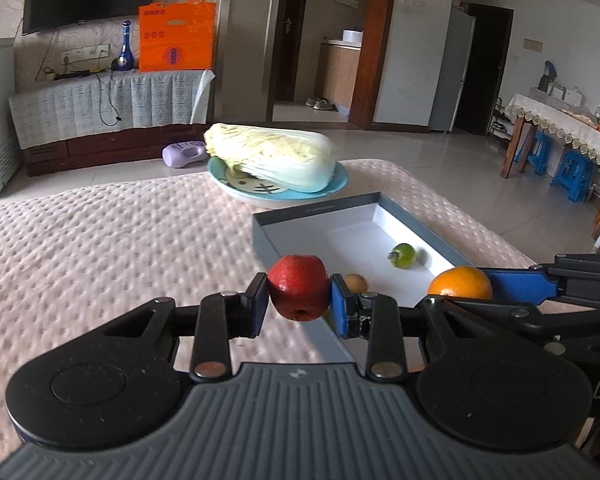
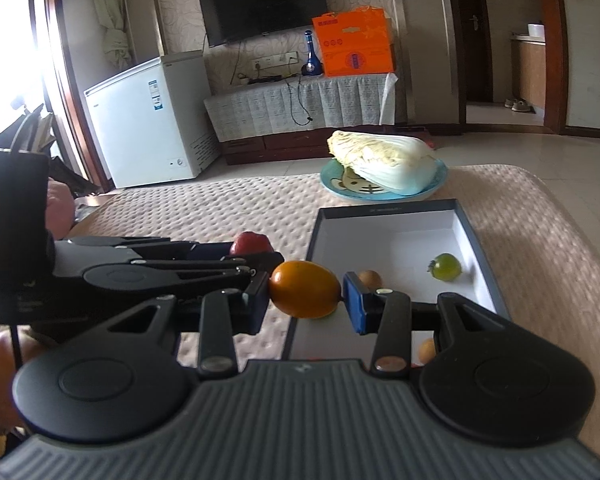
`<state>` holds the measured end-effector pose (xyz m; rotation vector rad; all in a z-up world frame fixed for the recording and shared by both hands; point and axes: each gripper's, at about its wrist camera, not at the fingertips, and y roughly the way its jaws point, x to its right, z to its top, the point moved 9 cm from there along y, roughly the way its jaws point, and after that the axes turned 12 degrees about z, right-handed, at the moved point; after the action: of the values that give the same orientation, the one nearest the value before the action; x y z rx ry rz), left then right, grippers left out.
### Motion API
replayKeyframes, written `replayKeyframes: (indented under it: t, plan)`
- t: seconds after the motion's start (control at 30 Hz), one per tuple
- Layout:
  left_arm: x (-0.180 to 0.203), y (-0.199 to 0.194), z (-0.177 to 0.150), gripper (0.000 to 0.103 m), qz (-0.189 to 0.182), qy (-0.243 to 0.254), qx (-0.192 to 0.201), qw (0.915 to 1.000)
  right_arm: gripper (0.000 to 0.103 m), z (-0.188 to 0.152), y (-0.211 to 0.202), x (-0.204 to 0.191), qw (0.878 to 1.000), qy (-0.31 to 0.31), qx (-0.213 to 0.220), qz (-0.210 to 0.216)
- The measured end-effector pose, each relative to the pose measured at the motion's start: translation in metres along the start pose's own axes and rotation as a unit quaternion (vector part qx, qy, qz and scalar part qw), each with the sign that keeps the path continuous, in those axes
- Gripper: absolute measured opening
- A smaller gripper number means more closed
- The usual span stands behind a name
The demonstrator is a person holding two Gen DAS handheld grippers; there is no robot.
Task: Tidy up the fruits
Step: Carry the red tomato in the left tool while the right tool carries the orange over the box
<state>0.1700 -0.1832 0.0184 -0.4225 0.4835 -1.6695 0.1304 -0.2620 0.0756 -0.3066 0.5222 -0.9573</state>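
Two fruits are gripped at once: a red apple is pinched between the pads of the left tool, and a round orange is pinched by the right tool, both held just at the near edge of a shallow grey-walled, white-floored cardboard box. Inside it lie a small green fruit and a small brown fruit. Beyond, a pale napa cabbage rests on a blue plate on the desk's pink quilted cover.
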Motion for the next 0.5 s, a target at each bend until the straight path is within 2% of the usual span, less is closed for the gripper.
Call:
replayKeyframes:
  t: [0.5]
  plan:
    - [0.042, 0.016, 0.006, 0.038, -0.025, -0.004, -0.002, 0.9997, 0.043, -0.003, -0.018, 0.037, 0.999, 0.019, 0.005, -0.029]
